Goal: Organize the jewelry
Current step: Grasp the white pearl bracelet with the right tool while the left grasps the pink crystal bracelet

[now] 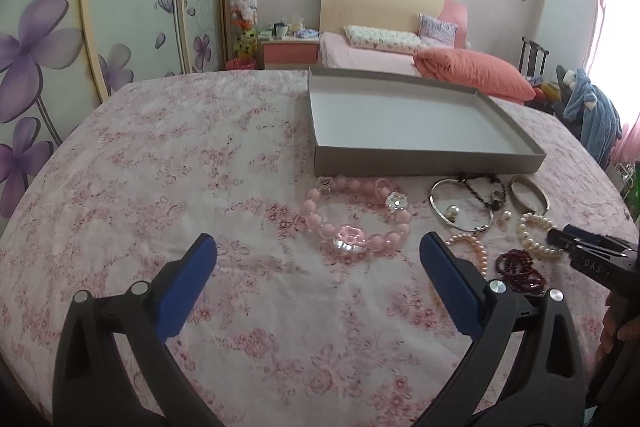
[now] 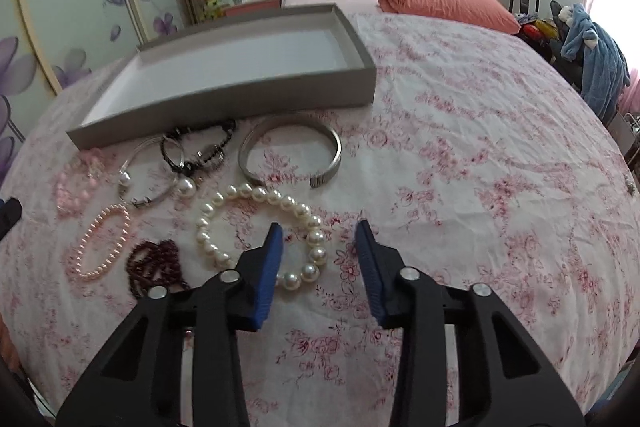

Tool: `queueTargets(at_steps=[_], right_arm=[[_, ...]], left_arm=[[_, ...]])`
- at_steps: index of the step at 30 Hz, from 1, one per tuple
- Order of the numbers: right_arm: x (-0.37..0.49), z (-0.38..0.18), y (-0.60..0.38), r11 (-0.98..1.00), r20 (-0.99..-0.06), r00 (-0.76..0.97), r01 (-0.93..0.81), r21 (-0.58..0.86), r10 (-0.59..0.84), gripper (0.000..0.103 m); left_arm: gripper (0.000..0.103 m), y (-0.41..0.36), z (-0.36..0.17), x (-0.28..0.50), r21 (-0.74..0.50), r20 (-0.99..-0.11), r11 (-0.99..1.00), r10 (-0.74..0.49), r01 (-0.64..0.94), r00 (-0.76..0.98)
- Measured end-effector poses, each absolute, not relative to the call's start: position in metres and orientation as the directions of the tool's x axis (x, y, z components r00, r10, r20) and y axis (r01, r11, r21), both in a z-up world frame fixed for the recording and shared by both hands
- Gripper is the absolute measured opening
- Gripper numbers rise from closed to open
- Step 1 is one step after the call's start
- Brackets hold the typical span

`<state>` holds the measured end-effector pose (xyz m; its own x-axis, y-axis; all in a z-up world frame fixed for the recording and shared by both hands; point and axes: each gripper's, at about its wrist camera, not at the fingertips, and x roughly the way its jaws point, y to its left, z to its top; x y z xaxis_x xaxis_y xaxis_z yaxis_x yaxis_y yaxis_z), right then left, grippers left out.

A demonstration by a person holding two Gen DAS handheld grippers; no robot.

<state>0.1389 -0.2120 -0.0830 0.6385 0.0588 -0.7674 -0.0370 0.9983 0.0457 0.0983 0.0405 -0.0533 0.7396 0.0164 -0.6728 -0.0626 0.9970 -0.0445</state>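
Bedroom: our table (image 2: 460, 147) carried scattered jewelry.
Left gripper (image 1: 318, 247): we held it open, empty.
Right gripper (image 2: 320, 231): half-open astride the pearl bracelet (image 2: 256, 195); beads might slip out.

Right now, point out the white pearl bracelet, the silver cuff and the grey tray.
white pearl bracelet (image 2: 256, 193), right wrist view, top beads.
silver cuff (image 2: 335, 143), right wrist view, right band.
grey tray (image 2: 224, 107), right wrist view, near wall.

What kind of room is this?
Most likely a bedroom. There is a bed with pillows at the back, a nightstand beside it, and a wardrobe with purple flower doors.
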Motion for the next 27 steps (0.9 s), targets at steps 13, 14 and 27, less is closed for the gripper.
queueTargets(at_steps=[13, 14, 27], right_arm=[[0.133, -0.077, -0.211, 0.996, -0.766, 0.637, -0.044, 0.082, 0.092, 0.02], [0.135, -0.078, -0.213, 0.995, -0.765, 0.637, -0.044, 0.087, 0.095, 0.02], [0.138, -0.078, -0.214, 0.994, -0.765, 0.636, -0.044, 0.096, 0.102, 0.02]], left_arm=[[0.07, 0.048, -0.073, 0.162, -0.07, -0.778, 0.995, -0.013, -0.065, 0.628], [0.068, 0.05, -0.075, 0.166, -0.077, -0.784, 0.994, -0.015, -0.073, 0.621], [0.031, 0.047, -0.083, 0.172, -0.052, -0.8, 0.997, -0.007, -0.059, 0.599]])
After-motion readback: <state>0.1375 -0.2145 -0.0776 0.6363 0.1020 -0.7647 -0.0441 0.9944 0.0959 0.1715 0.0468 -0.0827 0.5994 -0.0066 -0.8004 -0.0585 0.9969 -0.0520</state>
